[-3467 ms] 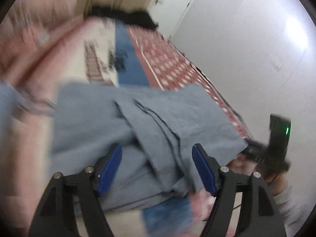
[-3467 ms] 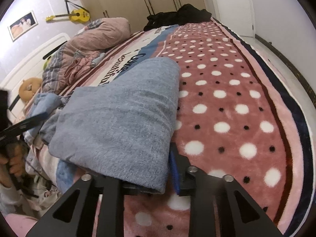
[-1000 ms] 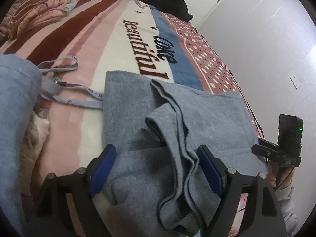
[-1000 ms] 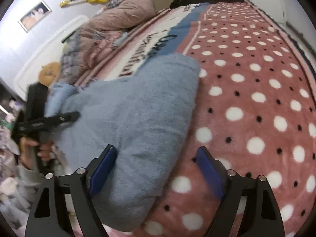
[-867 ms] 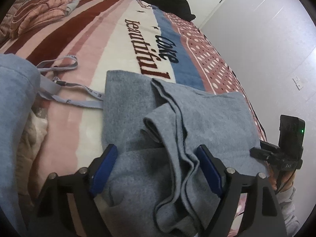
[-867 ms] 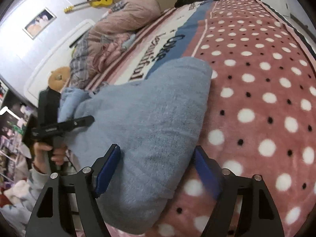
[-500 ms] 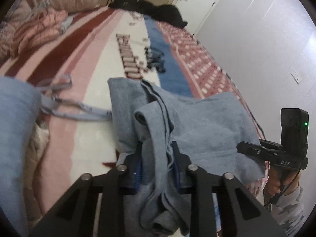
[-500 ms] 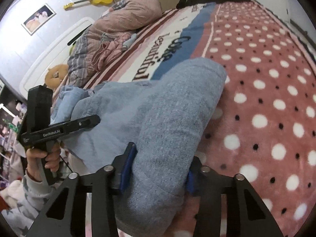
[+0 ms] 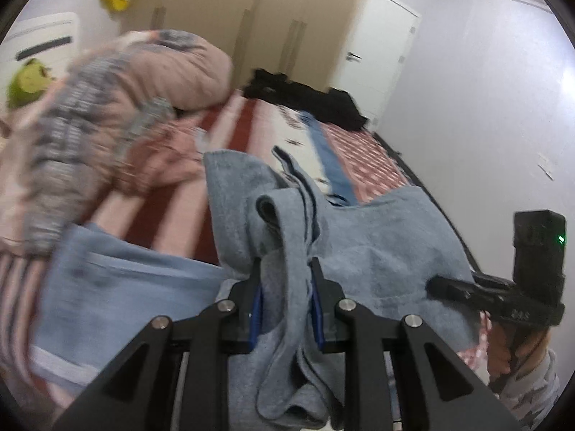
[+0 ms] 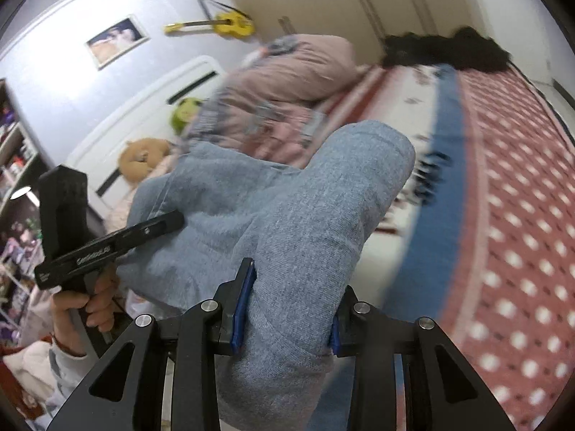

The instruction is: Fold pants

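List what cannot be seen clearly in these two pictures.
- Lettering on the blanket: right wrist view, motion blur.
- Lower end of the grey pants: left wrist view, cut off by the bottom edge and the left hand-held gripper.
- Right hand-held gripper: its right pad mostly buried in cloth.

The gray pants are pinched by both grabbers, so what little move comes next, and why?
Probably carry the pinched end forward over the bed and lay it on the rest. The left gripper and right gripper are each shut on the gray pants, whose near end is lifted off the blanket while the far part hangs bunched, so the fold looks unfinished.
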`<state>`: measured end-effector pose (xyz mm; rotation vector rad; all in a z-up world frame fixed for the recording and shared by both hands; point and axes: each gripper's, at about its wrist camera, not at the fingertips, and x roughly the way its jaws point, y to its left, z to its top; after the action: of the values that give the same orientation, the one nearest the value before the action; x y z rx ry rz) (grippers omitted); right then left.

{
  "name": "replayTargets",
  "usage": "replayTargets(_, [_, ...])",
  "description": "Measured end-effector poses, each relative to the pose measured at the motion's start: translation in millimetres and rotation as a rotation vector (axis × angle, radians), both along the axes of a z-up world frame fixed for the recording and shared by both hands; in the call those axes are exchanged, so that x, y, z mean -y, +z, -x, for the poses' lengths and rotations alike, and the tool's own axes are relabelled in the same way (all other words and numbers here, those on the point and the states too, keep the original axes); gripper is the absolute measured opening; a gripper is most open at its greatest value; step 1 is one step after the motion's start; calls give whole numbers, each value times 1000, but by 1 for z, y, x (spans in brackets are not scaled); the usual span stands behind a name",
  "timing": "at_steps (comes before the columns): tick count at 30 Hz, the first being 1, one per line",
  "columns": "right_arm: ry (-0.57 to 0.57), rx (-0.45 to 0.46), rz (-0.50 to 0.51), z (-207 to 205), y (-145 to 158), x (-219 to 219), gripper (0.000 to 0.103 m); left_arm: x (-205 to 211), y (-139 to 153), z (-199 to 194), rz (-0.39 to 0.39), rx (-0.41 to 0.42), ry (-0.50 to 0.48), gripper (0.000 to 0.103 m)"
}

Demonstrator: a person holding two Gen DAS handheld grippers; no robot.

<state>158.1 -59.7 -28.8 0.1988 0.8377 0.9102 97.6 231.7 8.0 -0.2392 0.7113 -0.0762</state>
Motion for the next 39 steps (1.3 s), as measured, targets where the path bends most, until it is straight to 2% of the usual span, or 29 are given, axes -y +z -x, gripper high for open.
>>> replayTargets(3, [48, -3, -34, 6, 13, -49, 29, -43, 14, 3, -55, -17, 70, 19])
replayTargets(5, [75, -8, -51, 10, 17, -83, 29, -70, 19, 6, -50, -32, 104, 19])
replayTargets(8, [106, -10, -55, 14, 17, -121, 29, -106, 16, 5, -93, -72, 169, 19])
replayTargets(11, [123, -31, -50, 18, 9, -152, 29, -134, -2, -1, -108, -130, 214, 19])
replayTargets(17, [148, -92, 11, 19, -34, -190, 29, -162, -51, -15, -100, -221, 246, 19])
replayTargets(21, [135, -72, 58, 19, -54, -196, 29, -166, -78, -25, -94, -241, 258, 22])
replayTargets(27, [115, -91, 81, 15, -68, -186, 31, -170, -102, -28, -66, -258, 291, 35])
replayTargets(29, [104, -130, 71, 12, -73, -183, 44, -170, -101, -25, -76, -256, 298, 42])
replayTargets(31, [107, -146, 57, 10, -75, -178, 47, -169, -95, -20, -92, -248, 292, 48])
replayTargets(33, [115, -118, 74, 14, -69, -174, 52, -169, -86, -12, -123, -238, 303, 55])
replayTargets(36, [115, -14, 107, 23, -47, -158, 53, -170, -63, 7, -194, -178, 319, 57])
replayTargets(39, [87, 103, 104, 31, -22, -142, 53, -170, -42, 27, -159, -98, 288, 57])
